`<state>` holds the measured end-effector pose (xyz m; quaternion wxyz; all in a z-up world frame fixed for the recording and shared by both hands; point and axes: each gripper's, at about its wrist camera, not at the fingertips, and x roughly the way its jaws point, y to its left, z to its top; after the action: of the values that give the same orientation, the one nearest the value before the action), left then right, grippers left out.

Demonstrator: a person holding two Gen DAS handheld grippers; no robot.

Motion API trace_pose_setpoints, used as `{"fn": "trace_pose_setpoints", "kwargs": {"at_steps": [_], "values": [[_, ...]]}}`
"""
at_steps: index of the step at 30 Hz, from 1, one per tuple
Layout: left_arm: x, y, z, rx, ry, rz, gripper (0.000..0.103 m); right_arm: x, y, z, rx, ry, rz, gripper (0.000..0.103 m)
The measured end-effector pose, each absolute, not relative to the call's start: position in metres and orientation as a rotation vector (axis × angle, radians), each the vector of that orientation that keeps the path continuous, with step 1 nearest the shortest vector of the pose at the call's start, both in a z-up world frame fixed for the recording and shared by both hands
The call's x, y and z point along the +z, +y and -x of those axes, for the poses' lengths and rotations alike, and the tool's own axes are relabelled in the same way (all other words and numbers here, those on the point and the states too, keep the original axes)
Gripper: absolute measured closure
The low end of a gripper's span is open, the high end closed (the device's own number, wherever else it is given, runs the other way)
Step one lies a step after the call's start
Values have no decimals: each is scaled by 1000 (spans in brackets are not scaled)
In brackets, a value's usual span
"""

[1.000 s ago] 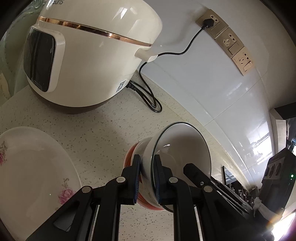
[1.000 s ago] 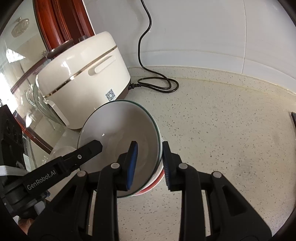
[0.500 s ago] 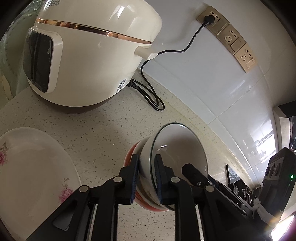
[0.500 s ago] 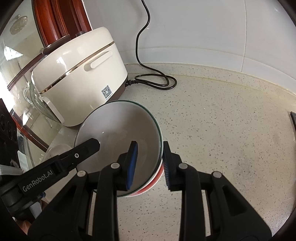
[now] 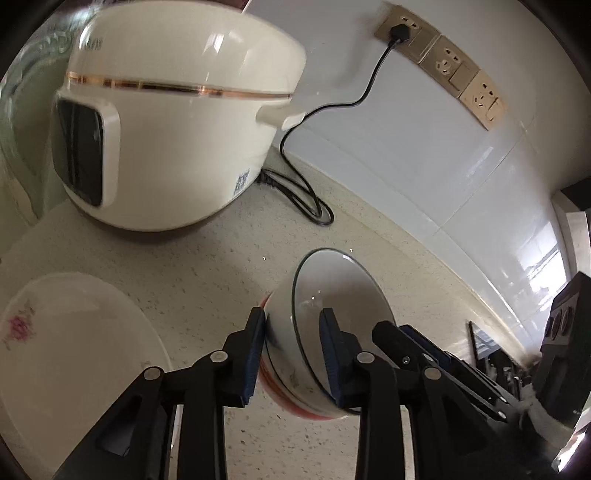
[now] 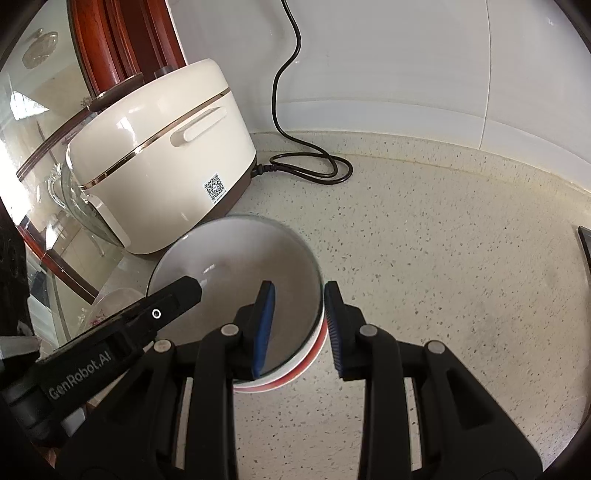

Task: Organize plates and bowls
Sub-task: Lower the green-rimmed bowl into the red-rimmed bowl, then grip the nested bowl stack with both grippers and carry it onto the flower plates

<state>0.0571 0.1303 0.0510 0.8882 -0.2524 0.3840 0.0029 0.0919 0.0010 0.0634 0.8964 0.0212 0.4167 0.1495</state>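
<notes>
Since a second ago the left gripper (image 5: 291,350) has been spreading its jaws: then they pinched the bowl's wall tightly, and now they stand apart, with the rim still between them. The outer pad sits at or just off the outside wall, while the inner pad hangs clear inside, so the grip looks released. The right gripper (image 6: 297,328) has barely changed and has also just eased open a little; its jaws straddle the opposite rim, with a visible gap on both sides, so it is released too.

The bowl (image 6: 236,266), white inside with a thin dark rim line, is nested in a red-banded bowl (image 6: 295,373) beneath it, and the stack sits on the speckled countertop (image 6: 443,258), near the middle, just in front of the rice cooker (image 5: 166,122). To the left lies a white plate (image 5: 74,350) with pink flowers, apart from the stack. The cooker's black cord (image 5: 306,199) loops on the counter behind the bowls and runs up to a wall socket (image 5: 402,29) on the white tiled wall.
</notes>
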Motion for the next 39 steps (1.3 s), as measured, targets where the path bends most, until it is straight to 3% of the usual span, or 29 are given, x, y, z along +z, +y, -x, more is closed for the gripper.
{"fn": "trace_pose_setpoints", "kwargs": {"at_steps": [4,7,9,11,13,14,15,18,25,28,30,32,39], "values": [[49,132,-57,3,803,531,72,63,0,-91,313,868,-49,71],[49,133,-56,9,808,534,64,63,-2,-91,313,869,-58,70],[50,137,-52,27,794,547,59,64,-4,-92,309,865,-65,65],[52,144,-49,28,770,573,60,65,-7,-91,302,858,-72,51],[54,151,-46,24,730,600,69,65,-11,-92,289,855,-83,41],[54,154,-47,20,729,604,82,66,-12,-92,282,854,-87,38],[51,157,-50,0,738,628,86,66,-13,-92,275,854,-90,37],[46,159,-54,-23,747,661,92,65,-16,-94,265,857,-98,37],[42,160,-56,-30,762,690,92,66,-20,-95,263,861,-112,36],[40,162,-57,-15,774,701,84,64,-19,-97,279,873,-124,34],[38,164,-57,-11,775,700,62,63,-20,-101,292,887,-138,32],[34,166,-60,-8,794,705,53,61,-21,-105,304,908,-147,27],[20,164,-70,-55,880,745,53,46,-26,-119,373,986,-224,25]]}}
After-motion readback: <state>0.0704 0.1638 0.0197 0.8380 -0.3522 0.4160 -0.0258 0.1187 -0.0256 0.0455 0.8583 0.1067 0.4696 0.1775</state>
